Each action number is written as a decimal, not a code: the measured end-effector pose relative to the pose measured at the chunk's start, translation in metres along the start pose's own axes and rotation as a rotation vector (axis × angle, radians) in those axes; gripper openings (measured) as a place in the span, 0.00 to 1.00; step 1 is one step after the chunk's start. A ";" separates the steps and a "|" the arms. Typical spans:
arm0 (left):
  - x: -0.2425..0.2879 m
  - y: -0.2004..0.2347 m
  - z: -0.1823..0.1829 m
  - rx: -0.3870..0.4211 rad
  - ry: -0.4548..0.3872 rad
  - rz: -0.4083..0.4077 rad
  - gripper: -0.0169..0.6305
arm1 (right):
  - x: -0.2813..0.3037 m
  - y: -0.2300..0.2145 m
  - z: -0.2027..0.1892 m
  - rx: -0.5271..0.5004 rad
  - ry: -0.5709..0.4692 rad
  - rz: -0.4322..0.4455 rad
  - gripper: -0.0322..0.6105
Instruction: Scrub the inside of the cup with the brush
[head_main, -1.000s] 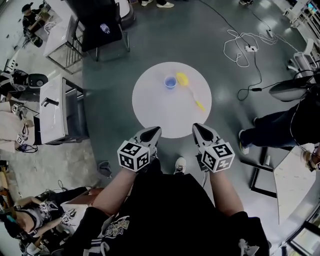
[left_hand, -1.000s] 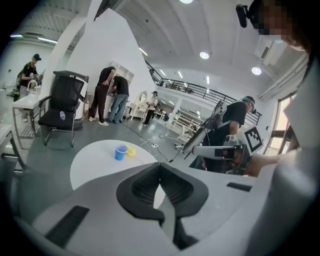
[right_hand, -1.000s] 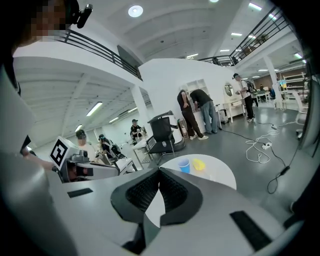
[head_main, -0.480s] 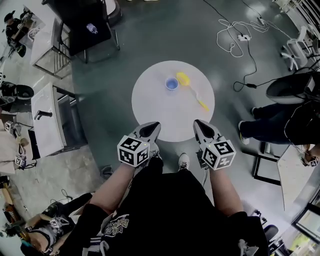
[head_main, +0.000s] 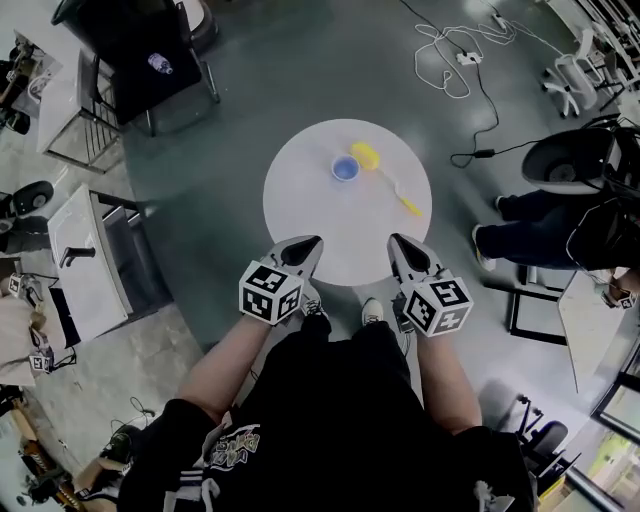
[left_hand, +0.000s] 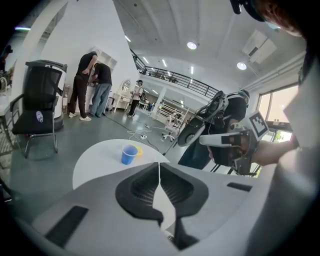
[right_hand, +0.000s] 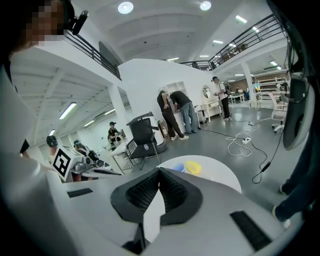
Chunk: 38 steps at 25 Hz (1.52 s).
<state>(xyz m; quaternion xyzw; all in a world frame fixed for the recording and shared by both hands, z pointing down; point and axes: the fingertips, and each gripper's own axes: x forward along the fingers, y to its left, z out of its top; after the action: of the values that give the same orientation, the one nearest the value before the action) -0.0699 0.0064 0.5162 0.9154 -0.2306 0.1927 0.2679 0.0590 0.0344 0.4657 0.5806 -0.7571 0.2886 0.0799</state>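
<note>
A small blue cup (head_main: 345, 168) stands on the far half of the round white table (head_main: 320, 215). A yellow brush (head_main: 367, 157) lies just right of it, its handle running toward the table's right edge. My left gripper (head_main: 308, 246) and right gripper (head_main: 401, 246) hover side by side over the table's near edge, both shut and empty. In the left gripper view the cup (left_hand: 129, 154) stands well beyond the shut jaws (left_hand: 159, 166), with the brush (left_hand: 139, 149) behind it. In the right gripper view the cup (right_hand: 178, 169) and brush (right_hand: 193, 167) sit just past the shut jaws (right_hand: 160, 173).
A black chair (head_main: 150, 50) stands beyond the table on the left. White cables (head_main: 452, 45) trail over the floor at the back right. A seated person's legs (head_main: 540, 215) are at the right, and a white desk (head_main: 85, 262) at the left.
The person has stepped closer to the table. Both grippers have moved forward together and now reach over its near edge, still shut.
</note>
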 end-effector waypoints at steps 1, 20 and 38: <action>0.002 0.003 0.001 0.006 0.005 -0.004 0.04 | -0.001 0.001 0.001 0.003 -0.002 -0.007 0.08; 0.088 0.066 0.011 0.181 0.017 0.223 0.41 | 0.059 -0.060 0.003 -0.027 0.143 0.049 0.08; 0.212 0.131 -0.019 0.284 0.100 0.308 0.54 | 0.111 -0.141 -0.030 0.016 0.231 0.089 0.08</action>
<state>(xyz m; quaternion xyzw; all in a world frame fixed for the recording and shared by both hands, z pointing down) 0.0306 -0.1482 0.6849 0.8873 -0.3246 0.3069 0.1149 0.1488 -0.0649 0.5896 0.5101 -0.7655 0.3629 0.1488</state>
